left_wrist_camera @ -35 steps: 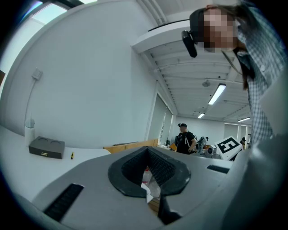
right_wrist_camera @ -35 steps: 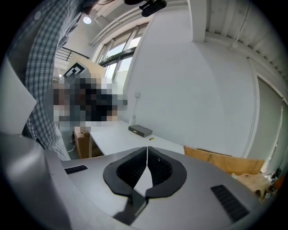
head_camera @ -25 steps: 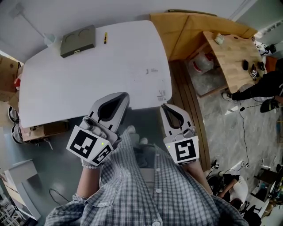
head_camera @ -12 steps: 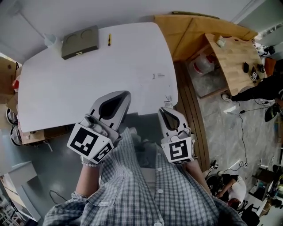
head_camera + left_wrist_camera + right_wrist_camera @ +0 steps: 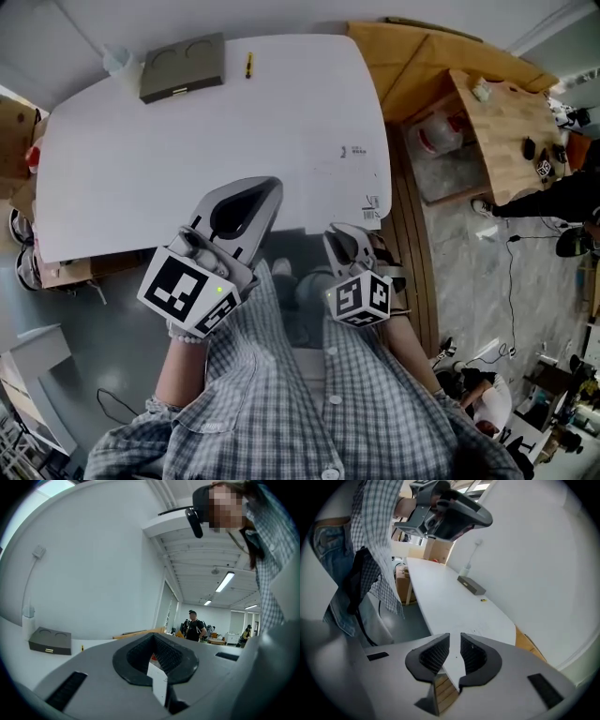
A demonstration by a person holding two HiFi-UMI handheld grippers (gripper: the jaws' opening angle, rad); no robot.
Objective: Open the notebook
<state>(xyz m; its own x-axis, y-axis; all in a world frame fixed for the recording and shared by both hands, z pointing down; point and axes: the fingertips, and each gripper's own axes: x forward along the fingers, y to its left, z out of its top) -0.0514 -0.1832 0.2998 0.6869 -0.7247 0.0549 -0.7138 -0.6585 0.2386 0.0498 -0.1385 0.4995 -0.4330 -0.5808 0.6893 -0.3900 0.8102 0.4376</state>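
Two claws sit low in our head view, at six o'clock from the white counter. Our left claw points level toward twelve o'clock, its tip over the counter's near edge. In the left gripper view this claw has its jaws closed together, gripping nothing. Our right claw hangs at about five o'clock from the counter's middle, just off the near edge and tipped downward. In the right gripper view that claw shows a narrow slit between its ribbed pads. The jaws have just been opening, and nothing lies between them; beyond the slit we see only the counter's corner and wooden planks.

The notebook, a grey slab with two round marks on top, lies flat and shut at eleven o'clock on the counter, near the far edge and well apart from both claws. A small yellow item lies just at its three o'clock side, not touching it. A clear bottle stands at its nine o'clock side. A wooden bench stands off the counter at two o'clock.
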